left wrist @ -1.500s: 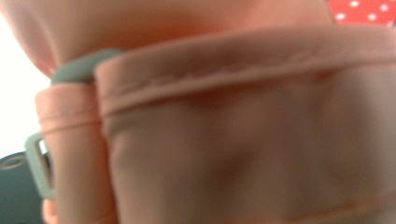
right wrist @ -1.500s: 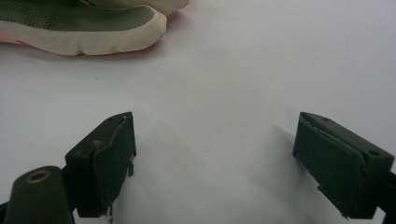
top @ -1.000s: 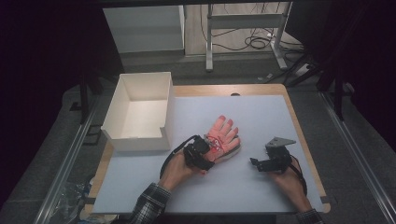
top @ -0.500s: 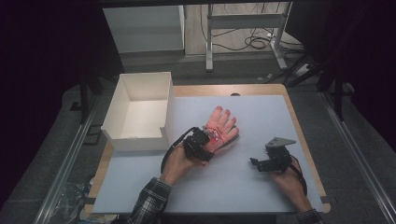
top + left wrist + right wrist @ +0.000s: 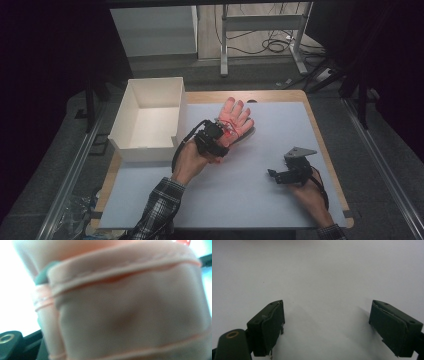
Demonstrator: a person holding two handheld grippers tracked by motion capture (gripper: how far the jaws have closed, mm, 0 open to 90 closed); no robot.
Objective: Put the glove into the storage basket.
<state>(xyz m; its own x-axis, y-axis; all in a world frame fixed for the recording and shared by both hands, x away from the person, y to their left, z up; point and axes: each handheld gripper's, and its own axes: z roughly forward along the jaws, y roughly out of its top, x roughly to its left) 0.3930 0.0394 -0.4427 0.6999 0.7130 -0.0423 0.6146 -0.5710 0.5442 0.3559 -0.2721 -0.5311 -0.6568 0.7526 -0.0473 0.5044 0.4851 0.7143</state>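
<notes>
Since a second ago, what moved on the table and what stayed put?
The left gripper, clamped on the cuff of the pink glove, has carried it up the table and a bit toward the white box. The left gripper view shows the glove's cuff right against the camera. The right gripper stayed where it was, jaws open over the bare mat, and the box did not move.

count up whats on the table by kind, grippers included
glove, pink-orange: 1
box, white, open top: 1
grippers, black: 2, the left gripper at the glove's cuff and the right gripper with jaws apart over the bare white table
total: 4
</notes>
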